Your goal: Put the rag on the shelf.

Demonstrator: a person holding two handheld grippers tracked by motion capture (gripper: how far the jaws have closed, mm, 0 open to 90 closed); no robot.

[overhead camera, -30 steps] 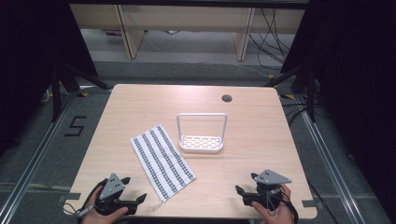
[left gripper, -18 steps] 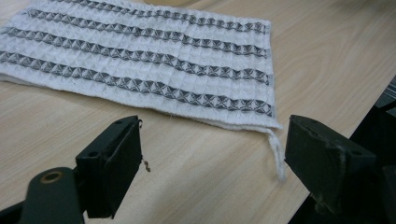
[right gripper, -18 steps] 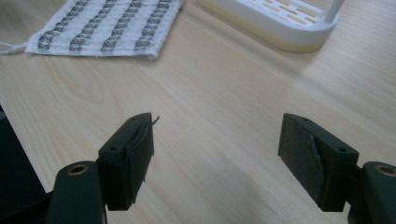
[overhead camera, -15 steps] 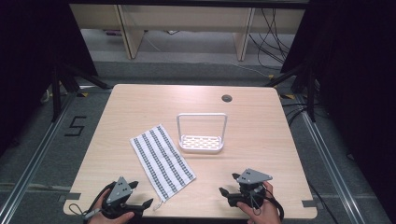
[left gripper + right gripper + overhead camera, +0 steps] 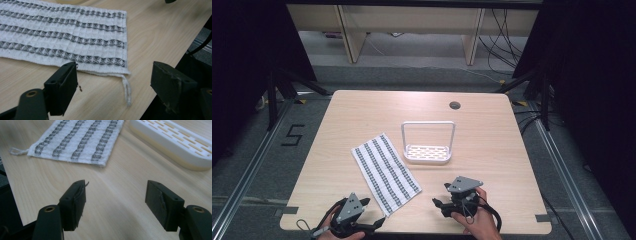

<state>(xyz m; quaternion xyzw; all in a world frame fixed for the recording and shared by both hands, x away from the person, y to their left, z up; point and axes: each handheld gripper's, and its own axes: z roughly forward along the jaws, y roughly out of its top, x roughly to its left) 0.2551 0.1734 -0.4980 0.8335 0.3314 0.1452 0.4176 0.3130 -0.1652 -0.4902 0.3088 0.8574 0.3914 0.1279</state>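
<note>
A white towel with dark patterned stripes [image 5: 385, 172] lies flat and slanted on the wooden table. Its near corner and a loose thread tail [image 5: 127, 90] lie just ahead of my left gripper [image 5: 113, 82], which is open at the table's front edge [image 5: 372, 220]. My right gripper [image 5: 439, 202] is open too, low over bare wood to the right of the towel [image 5: 80, 140]. Nothing sits between its jaws [image 5: 115, 200]. A white slotted tray with a tall wire handle [image 5: 428, 152] stands behind the towel's right side [image 5: 175, 142].
The table [image 5: 492, 145] has a round cable hole [image 5: 455, 105] at the back right. Its front edge drops off close beside the left gripper. Dark floor, metal frame legs and cables surround the table. Bare wood lies right of the tray.
Both hands have drawn inward toward the towel's near corner: the left gripper slid right along the front edge, the right gripper moved left. Both stay open.
</note>
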